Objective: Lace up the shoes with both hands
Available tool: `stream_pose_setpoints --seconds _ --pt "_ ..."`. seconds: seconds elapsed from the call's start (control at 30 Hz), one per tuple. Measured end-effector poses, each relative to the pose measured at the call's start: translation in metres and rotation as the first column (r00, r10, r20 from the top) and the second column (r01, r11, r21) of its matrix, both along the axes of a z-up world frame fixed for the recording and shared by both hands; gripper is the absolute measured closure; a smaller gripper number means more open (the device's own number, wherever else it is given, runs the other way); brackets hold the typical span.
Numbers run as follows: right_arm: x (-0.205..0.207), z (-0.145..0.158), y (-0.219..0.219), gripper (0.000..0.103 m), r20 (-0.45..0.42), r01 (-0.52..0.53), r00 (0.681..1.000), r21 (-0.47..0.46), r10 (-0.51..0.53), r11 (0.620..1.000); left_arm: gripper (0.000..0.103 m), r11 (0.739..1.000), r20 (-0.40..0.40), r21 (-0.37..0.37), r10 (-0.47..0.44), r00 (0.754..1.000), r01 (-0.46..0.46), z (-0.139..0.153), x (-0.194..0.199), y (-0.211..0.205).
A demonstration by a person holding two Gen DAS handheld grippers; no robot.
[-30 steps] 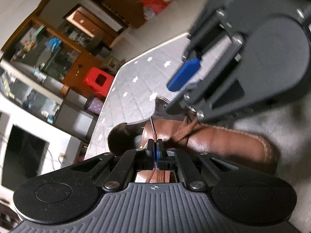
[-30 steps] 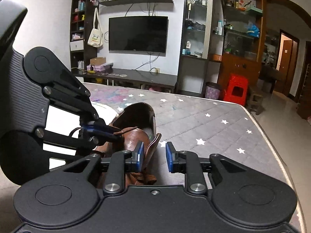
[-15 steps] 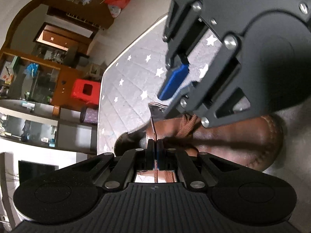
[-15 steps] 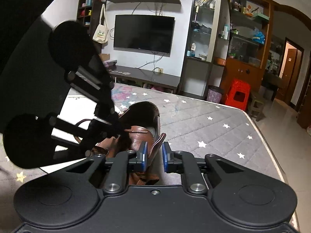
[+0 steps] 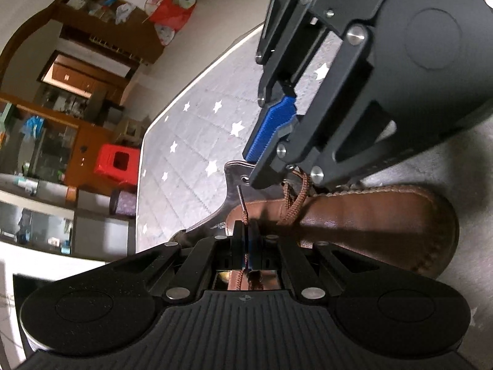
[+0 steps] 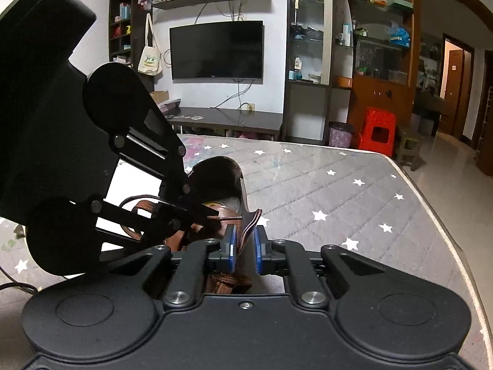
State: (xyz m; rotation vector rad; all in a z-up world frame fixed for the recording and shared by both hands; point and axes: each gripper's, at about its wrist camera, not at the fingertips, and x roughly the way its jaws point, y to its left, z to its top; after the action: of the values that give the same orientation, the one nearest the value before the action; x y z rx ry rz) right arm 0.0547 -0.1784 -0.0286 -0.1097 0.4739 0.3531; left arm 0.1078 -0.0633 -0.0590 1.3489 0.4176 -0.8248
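Observation:
A brown leather shoe [image 5: 369,219] lies on a grey star-printed mattress [image 5: 200,129], toe to the right in the left wrist view. My left gripper [image 5: 245,240] is shut on the brown lace [image 5: 295,203]; the lace tip [image 5: 241,199] sticks out just below an eyelet [image 5: 245,179] in the side flap. From above, my right gripper [image 5: 254,169] reaches down onto that flap. In the right wrist view its blue pads [image 6: 230,246] press the leather flap [image 6: 246,228] from both sides, while the left gripper [image 6: 209,212] comes in from the left with the lace tip [image 6: 234,216].
A white sheet [image 6: 132,182] lies under the shoe's left side. The mattress [image 6: 339,191] edge runs down the right, with floor beyond. A red stool [image 6: 377,128], a purple bin [image 6: 340,134] and a TV bench [image 6: 228,121] stand behind. A cable [image 6: 15,286] trails at left.
My right gripper's fingers have closed in around the shoe's flap. The left gripper, still holding the lace, has brought the tip closer to the eyelet.

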Motion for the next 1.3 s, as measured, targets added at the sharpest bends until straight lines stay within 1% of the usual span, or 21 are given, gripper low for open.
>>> stream_pose_setpoints --seconds 0.2,0.37,0.73,0.97,1.1,1.17,1.27,1.3 --pt "-0.005 0.002 0.008 0.09 0.017 -0.028 0.999 -0.018 0.028 0.999 0.101 0.999 0.002 0.04 -0.025 1.0 0.025 -0.004 0.0 0.001" --pt "-0.005 0.003 0.01 0.09 0.025 -0.04 0.999 -0.027 0.041 0.999 0.101 0.998 0.003 0.056 -0.039 0.999 0.038 -0.005 0.001 -0.002" --pt "-0.005 0.006 0.011 0.09 0.029 -0.053 0.998 -0.025 0.054 0.998 0.101 0.998 0.019 0.033 -0.046 0.999 0.046 -0.004 0.002 -0.006" --pt "-0.006 0.008 0.014 0.09 0.032 -0.097 0.995 -0.038 0.098 0.995 0.101 0.997 0.032 0.03 -0.074 0.997 0.073 -0.007 -0.003 -0.01" --pt "-0.009 0.016 0.007 0.09 0.032 -0.132 0.991 -0.011 0.132 0.991 0.101 0.997 0.033 0.017 -0.076 0.997 0.075 -0.008 -0.006 -0.009" --pt "-0.01 0.018 0.003 0.09 0.049 -0.129 0.99 -0.043 0.131 0.991 0.1 0.997 0.036 0.007 -0.072 0.997 0.072 -0.008 -0.006 -0.009" --pt "-0.004 0.017 0.0 0.09 0.048 -0.124 0.99 -0.092 0.129 0.988 0.1 0.998 0.039 -0.005 -0.066 0.997 0.066 -0.008 -0.006 -0.008" --pt "0.0 0.016 0.002 0.09 0.05 -0.13 0.989 -0.126 0.137 0.983 0.1 0.998 0.041 -0.012 -0.062 0.997 0.062 -0.007 -0.006 -0.008"
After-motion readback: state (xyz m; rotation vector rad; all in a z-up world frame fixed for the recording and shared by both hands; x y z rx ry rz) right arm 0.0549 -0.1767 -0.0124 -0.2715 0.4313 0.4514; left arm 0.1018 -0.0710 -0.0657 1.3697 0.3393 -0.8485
